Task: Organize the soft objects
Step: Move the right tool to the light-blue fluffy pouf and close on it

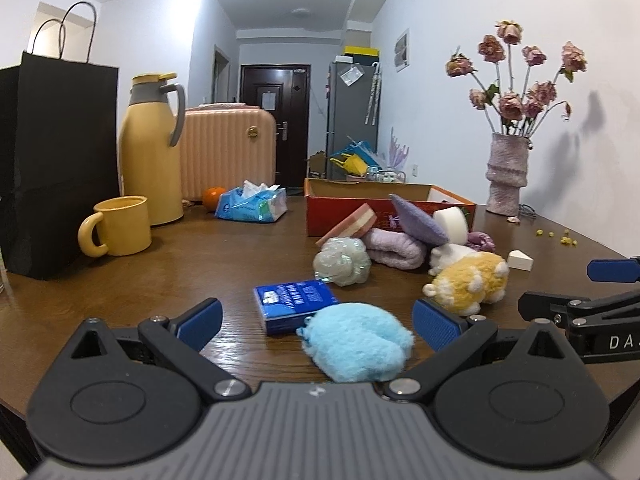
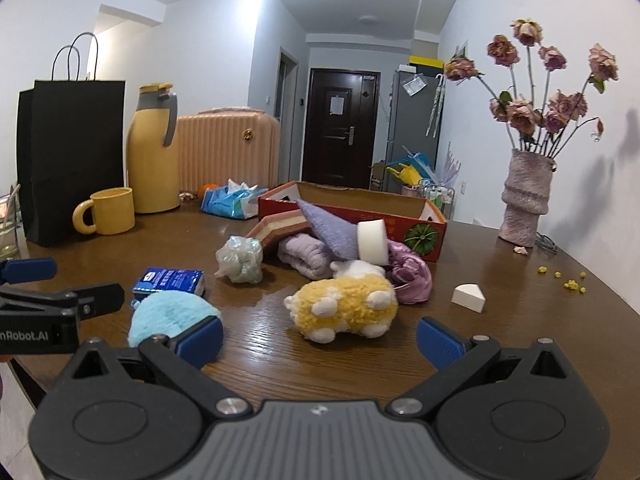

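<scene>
A fluffy light blue soft toy (image 1: 356,342) lies on the wooden table between the open fingers of my left gripper (image 1: 318,326); it also shows in the right wrist view (image 2: 170,316). A yellow and white plush (image 2: 346,306) lies just ahead of my open, empty right gripper (image 2: 320,340). Behind it lie a pile of soft things: a mesh bath puff (image 2: 240,260), a folded lilac towel (image 2: 306,258), a purple felt piece (image 2: 330,230), a white sponge (image 2: 372,244), a pink sponge (image 2: 280,228) and a purple cloth (image 2: 410,276). An open red cardboard box (image 2: 400,220) stands behind them.
A blue packet (image 1: 294,304) lies by the blue toy. A white wedge (image 2: 468,298) lies to the right. A vase of dried roses (image 2: 526,200) stands at the back right. A yellow mug (image 1: 118,230), yellow jug (image 1: 150,148), black paper bag (image 1: 52,168) and tissue pack (image 1: 252,206) stand at left.
</scene>
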